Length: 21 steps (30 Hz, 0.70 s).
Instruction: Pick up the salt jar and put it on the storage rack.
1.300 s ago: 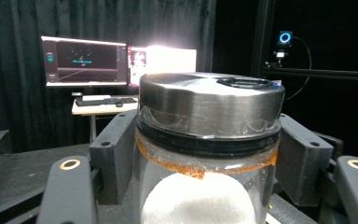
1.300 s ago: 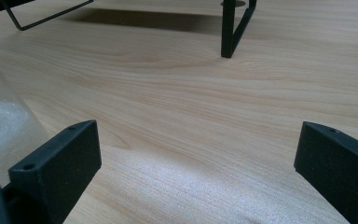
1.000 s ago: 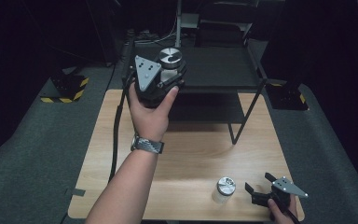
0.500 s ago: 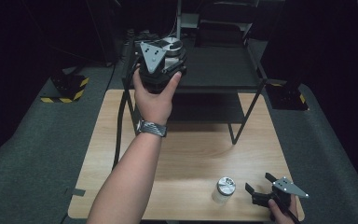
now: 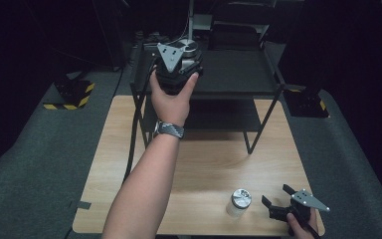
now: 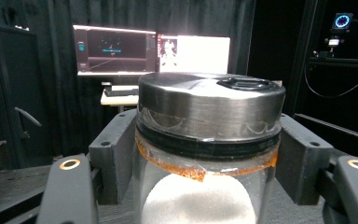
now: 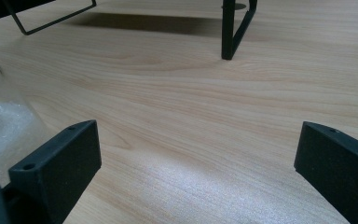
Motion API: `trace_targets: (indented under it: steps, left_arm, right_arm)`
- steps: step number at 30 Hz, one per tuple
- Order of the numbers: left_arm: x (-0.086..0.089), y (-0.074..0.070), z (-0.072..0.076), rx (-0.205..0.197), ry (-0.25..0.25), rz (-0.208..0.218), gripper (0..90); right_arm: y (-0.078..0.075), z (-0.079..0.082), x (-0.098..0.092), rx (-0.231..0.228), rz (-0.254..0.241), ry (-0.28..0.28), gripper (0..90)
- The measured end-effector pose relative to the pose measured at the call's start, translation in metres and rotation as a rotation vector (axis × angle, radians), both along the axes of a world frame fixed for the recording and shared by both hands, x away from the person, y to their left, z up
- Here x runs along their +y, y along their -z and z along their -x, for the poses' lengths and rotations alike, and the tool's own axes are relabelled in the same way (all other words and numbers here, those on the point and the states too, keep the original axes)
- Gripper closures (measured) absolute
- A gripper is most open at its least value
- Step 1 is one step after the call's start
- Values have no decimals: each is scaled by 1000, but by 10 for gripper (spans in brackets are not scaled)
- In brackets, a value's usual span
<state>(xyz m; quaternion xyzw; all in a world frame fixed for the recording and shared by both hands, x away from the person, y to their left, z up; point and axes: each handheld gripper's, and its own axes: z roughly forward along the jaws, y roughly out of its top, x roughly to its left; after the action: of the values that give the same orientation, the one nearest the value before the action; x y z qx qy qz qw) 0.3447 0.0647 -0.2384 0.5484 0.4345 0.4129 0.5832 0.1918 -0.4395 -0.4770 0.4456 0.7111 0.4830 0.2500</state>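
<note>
Left gripper (image 6: 209,186) clamped on metal-lidded glass jar (image 6: 209,140); no legible label. Right gripper (image 7: 198,163) wide open, empty; second jar (image 7: 4,126) beside its left jaw.

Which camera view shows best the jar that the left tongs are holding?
The left gripper view: the jar is close, with metal lid, orange band and white powder visible. In the high view the hand hides most of it.

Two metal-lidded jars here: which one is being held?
The jar clamped in the left tool, up at the black shelf. The other jar stands free on the table, beside the open right tool.
</note>
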Motion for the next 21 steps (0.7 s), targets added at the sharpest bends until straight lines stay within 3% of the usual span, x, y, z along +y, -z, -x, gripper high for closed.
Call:
trace_targets:
  steps: [8, 12, 21]
  left_arm:
    - [-2, 5, -1, -1, -1, 20, 314]
    - [2, 2, -2, 18, 13, 30, 311]
    - [4, -2, -2, 31, 21, 22, 308]
  right_arm:
    - [0, 0, 0, -1, 1, -3, 0]
    - [0, 0, 0, -2, 5, -4, 1]
    - [1, 1, 1, -7, 4, 1, 1]
